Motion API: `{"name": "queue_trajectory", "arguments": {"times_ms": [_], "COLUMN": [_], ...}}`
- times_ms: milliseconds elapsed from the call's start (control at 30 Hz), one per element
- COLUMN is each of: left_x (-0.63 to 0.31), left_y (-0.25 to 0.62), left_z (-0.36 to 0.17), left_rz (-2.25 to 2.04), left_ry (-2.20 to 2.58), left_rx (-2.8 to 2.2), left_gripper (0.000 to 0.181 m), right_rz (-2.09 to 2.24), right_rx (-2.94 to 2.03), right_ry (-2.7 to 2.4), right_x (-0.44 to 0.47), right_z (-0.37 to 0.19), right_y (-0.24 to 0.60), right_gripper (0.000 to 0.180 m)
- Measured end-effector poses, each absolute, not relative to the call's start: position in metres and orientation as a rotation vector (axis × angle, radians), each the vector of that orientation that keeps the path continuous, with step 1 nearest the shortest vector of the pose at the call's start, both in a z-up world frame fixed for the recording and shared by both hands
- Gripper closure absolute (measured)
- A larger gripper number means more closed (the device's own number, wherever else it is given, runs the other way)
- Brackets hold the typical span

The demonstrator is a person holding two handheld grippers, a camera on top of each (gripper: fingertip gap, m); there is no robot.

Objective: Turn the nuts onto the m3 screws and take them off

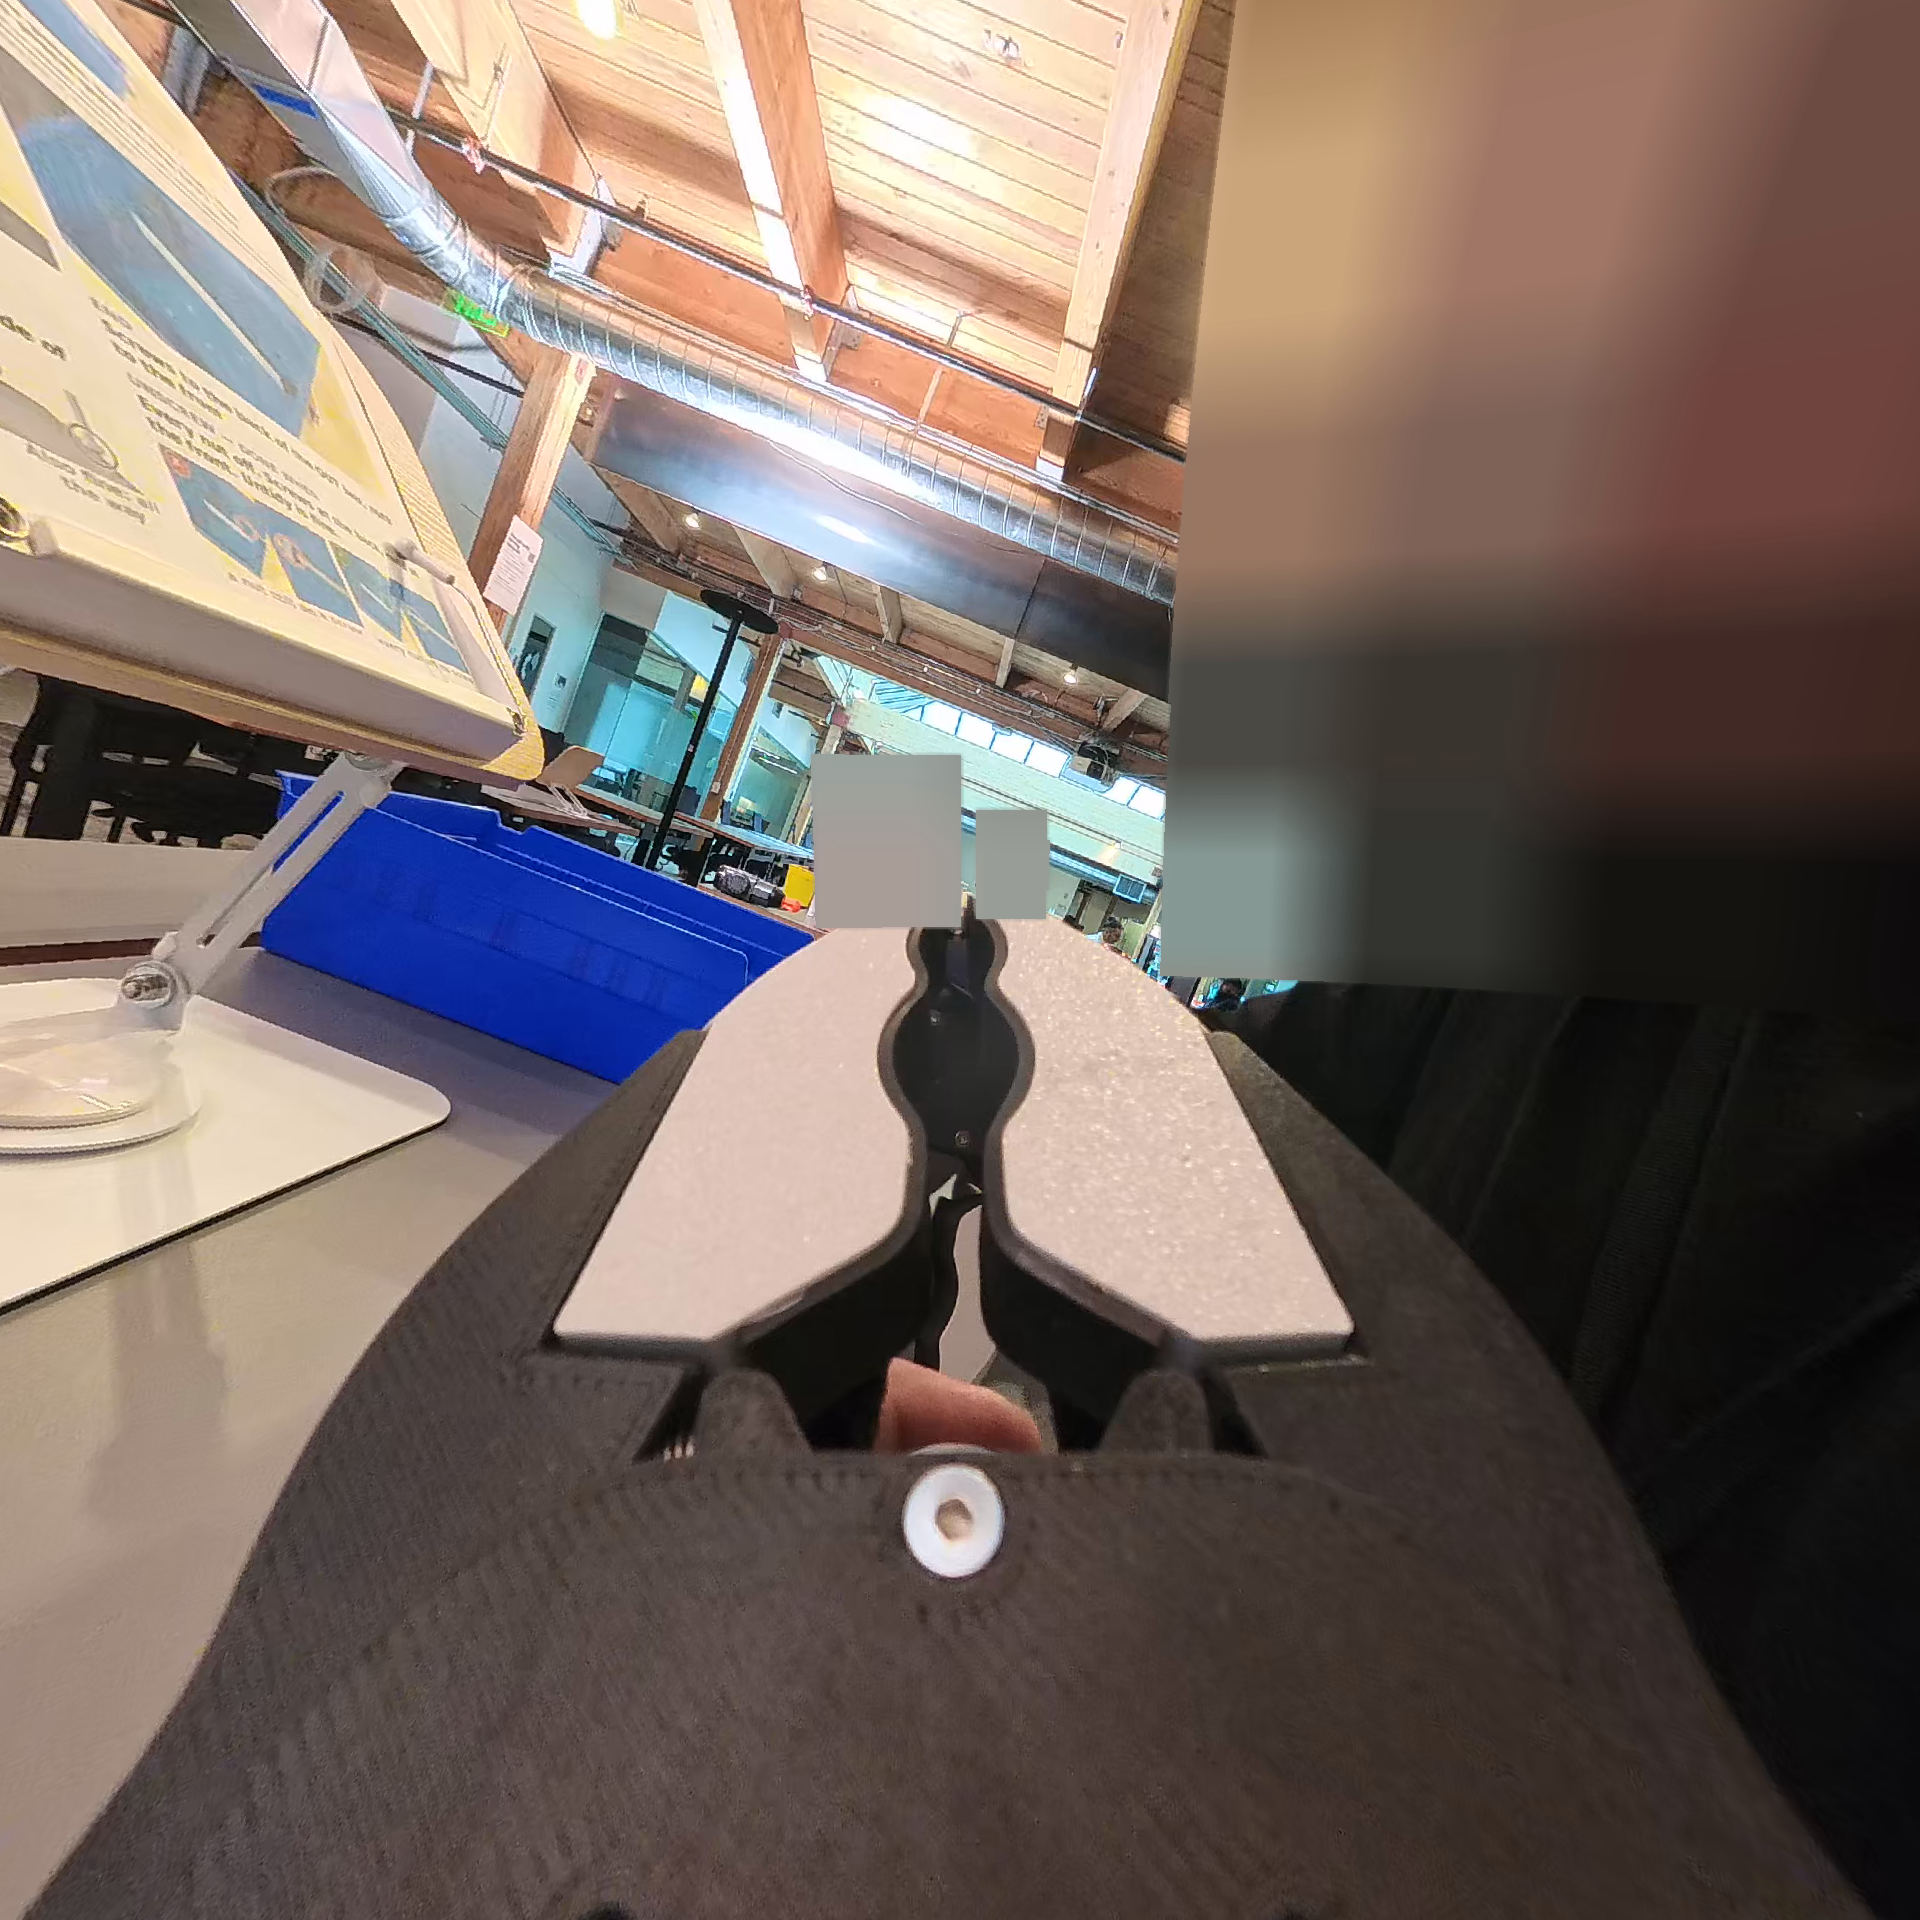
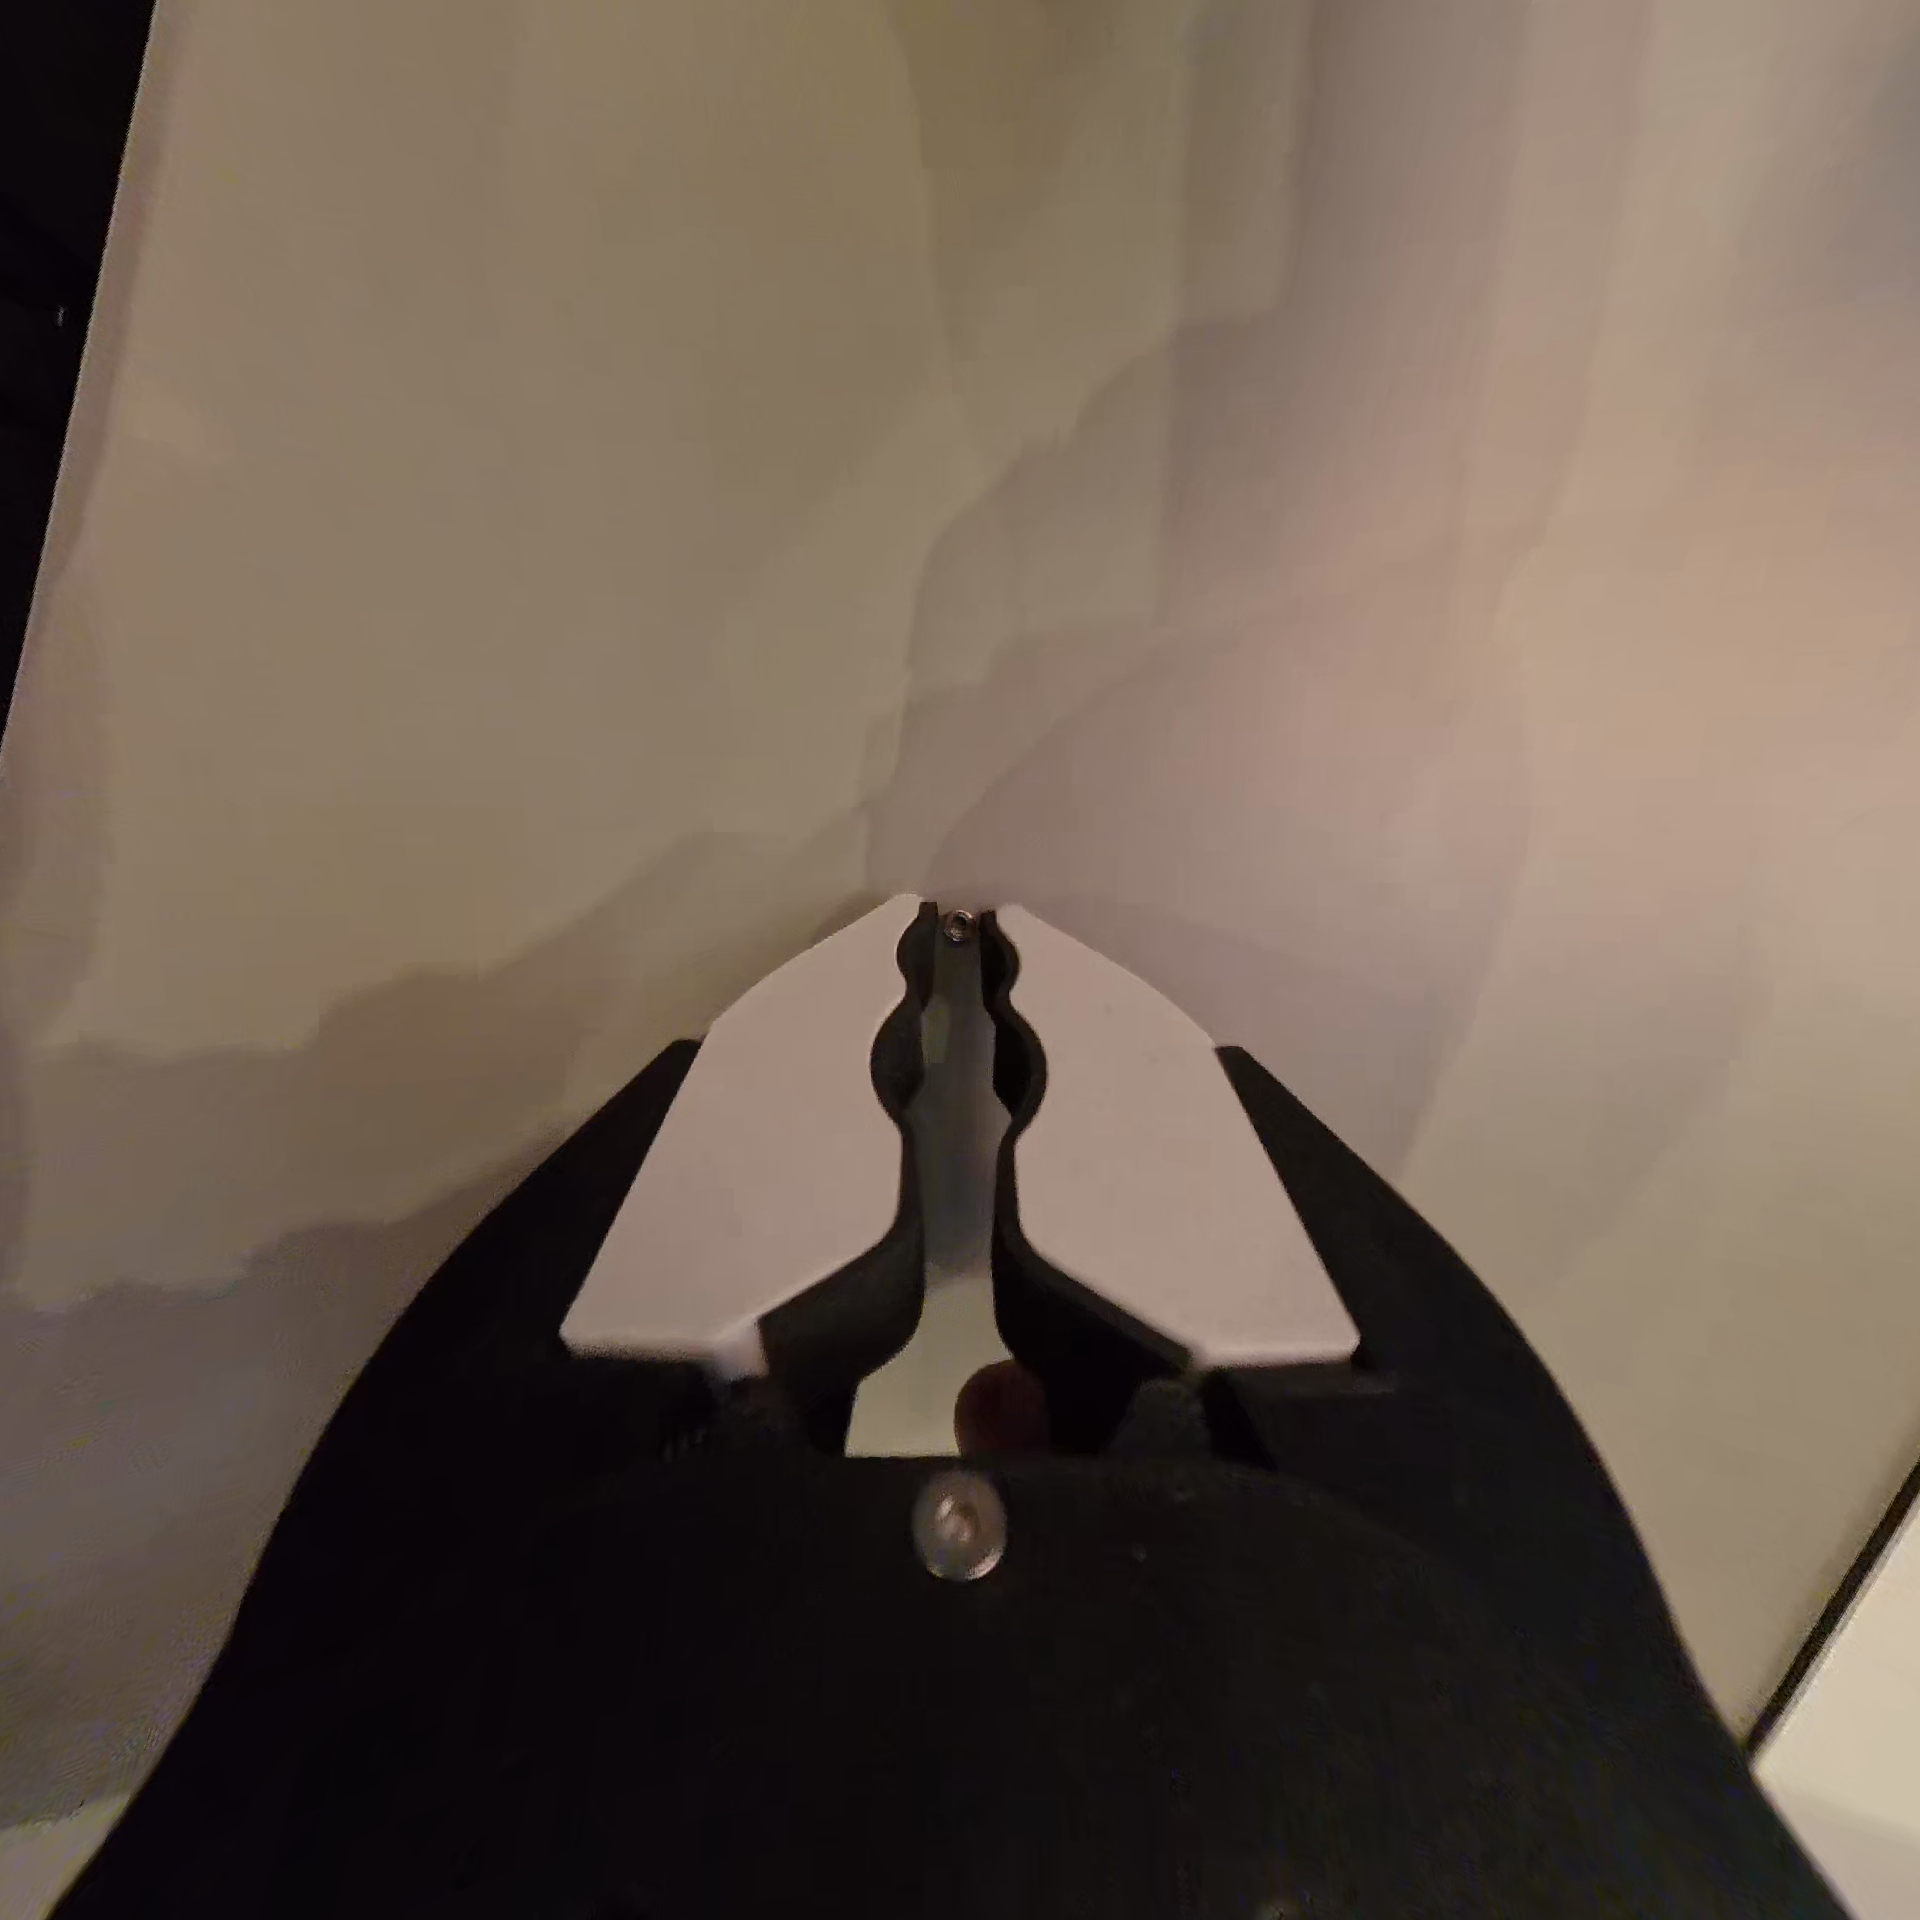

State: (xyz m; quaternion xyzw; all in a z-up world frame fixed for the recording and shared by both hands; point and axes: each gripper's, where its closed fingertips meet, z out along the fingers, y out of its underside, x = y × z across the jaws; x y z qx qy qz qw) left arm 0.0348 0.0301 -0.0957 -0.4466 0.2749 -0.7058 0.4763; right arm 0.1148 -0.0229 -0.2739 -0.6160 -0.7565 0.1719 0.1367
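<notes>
The left gripper (image 1: 961, 935) pinches a thin dark screw (image 1: 966, 920), mostly hidden. The right gripper (image 2: 958, 914) clamps a tiny nut (image 2: 957, 923) against a blurry white panel (image 2: 623, 520).

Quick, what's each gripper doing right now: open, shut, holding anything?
Left gripper: shut on a thin dark screw at its tips.
Right gripper: shut on a small metal nut, right against a pale surface.

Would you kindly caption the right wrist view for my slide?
Right hand-held gripper pinching a tiny nut at its fingertips against a white board.
</notes>
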Motion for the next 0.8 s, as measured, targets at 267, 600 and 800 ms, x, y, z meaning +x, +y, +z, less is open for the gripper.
{"name": "queue_trajectory", "arguments": {"times_ms": [267, 600, 800], "left_x": [0.0367, 0.0401, 0.0420], "left_y": [0.0298, 0.0308, 0.0306], "left_z": [-0.0970, -0.0999, -0.1000], "left_rz": [-1.730, -1.736, -1.745], "left_ry": [0.675, 0.674, 0.667], "left_rx": [-1.097, -1.107, -1.105], "left_gripper": [0.178, 0.178, 0.178], "right_rz": [0.501, 0.506, 0.536], "right_rx": [-1.650, -1.519, -1.508], "right_ry": [-2.369, -2.471, -2.406], "right_x": [0.1170, 0.1193, 0.1192], "right_z": [-0.2742, -0.2745, -0.2737], "right_y": [-0.0259, -0.0286, -0.0285], "right_gripper": [0.173, 0.175, 0.177]}}
